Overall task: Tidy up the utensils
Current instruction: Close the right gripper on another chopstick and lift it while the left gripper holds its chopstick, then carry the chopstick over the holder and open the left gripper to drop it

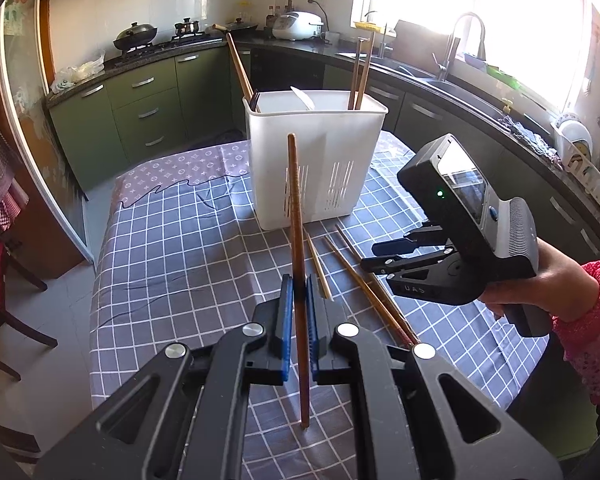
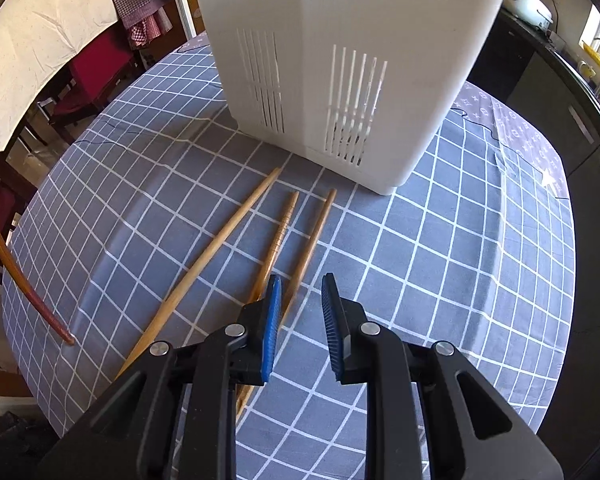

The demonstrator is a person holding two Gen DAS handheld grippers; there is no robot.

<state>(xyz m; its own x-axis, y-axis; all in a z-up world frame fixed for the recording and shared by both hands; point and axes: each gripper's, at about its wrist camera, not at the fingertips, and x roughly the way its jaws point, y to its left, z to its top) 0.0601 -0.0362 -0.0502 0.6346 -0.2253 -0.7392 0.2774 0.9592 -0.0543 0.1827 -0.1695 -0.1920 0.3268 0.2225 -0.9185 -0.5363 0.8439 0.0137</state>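
Left gripper [image 1: 299,300] clamped on upright chopstick [image 1: 296,216]; holder [image 1: 316,160] straight ahead, mid-table. Right gripper [image 2: 300,300] apart over three loose chopsticks [image 2: 284,228].

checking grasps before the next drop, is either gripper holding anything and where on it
The left gripper pinches a dark chopstick below its middle. The right gripper is open, holding nothing.

A home kitchen: green drawer cabinets [image 1: 140,96] under a dark counter, a black wok [image 1: 135,36] on the gas hob, a white rice cooker [image 1: 297,25], a steel sink tap [image 1: 458,42] far right.
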